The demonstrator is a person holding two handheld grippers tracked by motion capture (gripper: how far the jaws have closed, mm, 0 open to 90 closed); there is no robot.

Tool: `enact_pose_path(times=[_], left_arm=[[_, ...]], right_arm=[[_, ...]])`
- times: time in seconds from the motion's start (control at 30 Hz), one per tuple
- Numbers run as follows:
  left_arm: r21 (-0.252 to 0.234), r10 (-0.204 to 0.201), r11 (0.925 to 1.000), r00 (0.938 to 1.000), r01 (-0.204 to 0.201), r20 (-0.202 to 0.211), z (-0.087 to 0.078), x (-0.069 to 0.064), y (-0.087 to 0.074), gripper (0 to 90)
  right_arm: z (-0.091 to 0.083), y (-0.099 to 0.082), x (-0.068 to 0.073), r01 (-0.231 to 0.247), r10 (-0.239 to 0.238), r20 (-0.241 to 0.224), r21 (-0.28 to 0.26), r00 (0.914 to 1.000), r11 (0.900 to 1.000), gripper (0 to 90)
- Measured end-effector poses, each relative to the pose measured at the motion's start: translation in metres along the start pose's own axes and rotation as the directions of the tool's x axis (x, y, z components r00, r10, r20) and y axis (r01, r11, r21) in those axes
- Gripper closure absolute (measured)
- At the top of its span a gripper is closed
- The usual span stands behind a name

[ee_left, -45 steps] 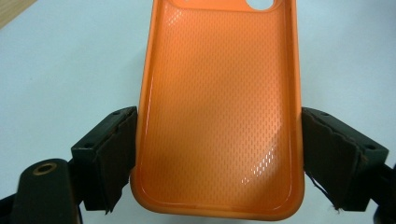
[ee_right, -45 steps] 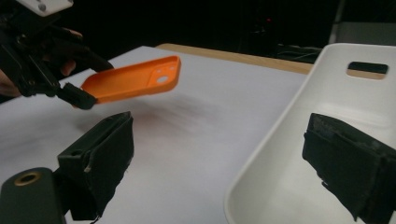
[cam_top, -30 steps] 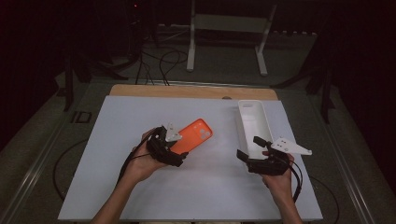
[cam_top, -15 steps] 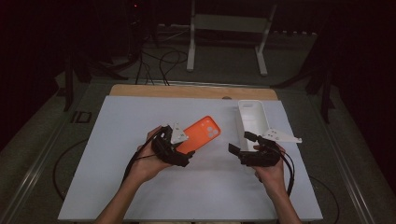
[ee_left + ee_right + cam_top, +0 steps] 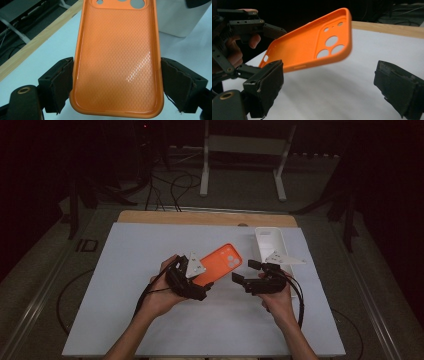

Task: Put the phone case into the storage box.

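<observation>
Presently left tongs (image 5: 202,287) pinch orange phone case (image 5: 220,263) across its width, long axis pointing away; right tongs (image 5: 243,271), spread, face its free end.

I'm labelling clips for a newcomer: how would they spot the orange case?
On the white table top, near its middle, the left gripper clamps an orange rubbery phone case, lifted and tilted. Unlike the white tray beside it, it has round camera holes.

Two phone cases (image 5: 220,264), two grippers (image 5: 197,287)
</observation>
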State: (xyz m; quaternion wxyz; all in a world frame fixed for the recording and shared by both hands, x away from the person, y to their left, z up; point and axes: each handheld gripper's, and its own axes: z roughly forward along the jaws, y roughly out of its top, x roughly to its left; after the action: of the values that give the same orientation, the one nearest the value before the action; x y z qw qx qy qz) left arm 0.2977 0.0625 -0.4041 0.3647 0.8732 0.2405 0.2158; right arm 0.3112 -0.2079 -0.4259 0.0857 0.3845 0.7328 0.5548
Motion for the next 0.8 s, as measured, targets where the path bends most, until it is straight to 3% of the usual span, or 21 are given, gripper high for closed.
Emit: enact_pose_path(times=[0.23, 0.37, 0.67, 0.77, 0.8], left_arm=[[-0.013, 0.02, 0.9997, 0.9998, -0.02, 0.006, -0.001, -0.006, 0.002, 16.4], [-0.029, 0.03, 0.9991, 0.9995, -0.03, 0.014, -0.002, -0.009, 0.004, 16.4], [-0.036, 0.045, 0.9984, 0.9987, -0.044, 0.024, 0.0, -0.014, 0.005, 16.4], [-0.029, 0.047, 0.9985, 0.9986, -0.046, 0.023, 0.002, -0.014, 0.005, 16.4], [-0.023, 0.049, 0.9986, 0.9985, -0.048, 0.025, 0.003, -0.014, 0.004, 16.4]], right_arm=[[0.009, 0.006, 0.002, -0.052, 0.053, -0.055, 0.007, 0.9971, 0.9986, 9.5], [0.014, 0.008, 0.003, -0.091, 0.092, -0.076, 0.015, 0.9929, 0.9958, 15.4], [0.022, 0.009, 0.007, -0.143, 0.149, -0.114, 0.058, 0.9822, 0.988, 41.0], [0.022, 0.01, 0.006, -0.159, 0.166, -0.122, 0.064, 0.9785, 0.9852, 45.6], [0.023, 0.01, 0.007, -0.167, 0.174, -0.138, 0.066, 0.975, 0.9838, 52.4]])
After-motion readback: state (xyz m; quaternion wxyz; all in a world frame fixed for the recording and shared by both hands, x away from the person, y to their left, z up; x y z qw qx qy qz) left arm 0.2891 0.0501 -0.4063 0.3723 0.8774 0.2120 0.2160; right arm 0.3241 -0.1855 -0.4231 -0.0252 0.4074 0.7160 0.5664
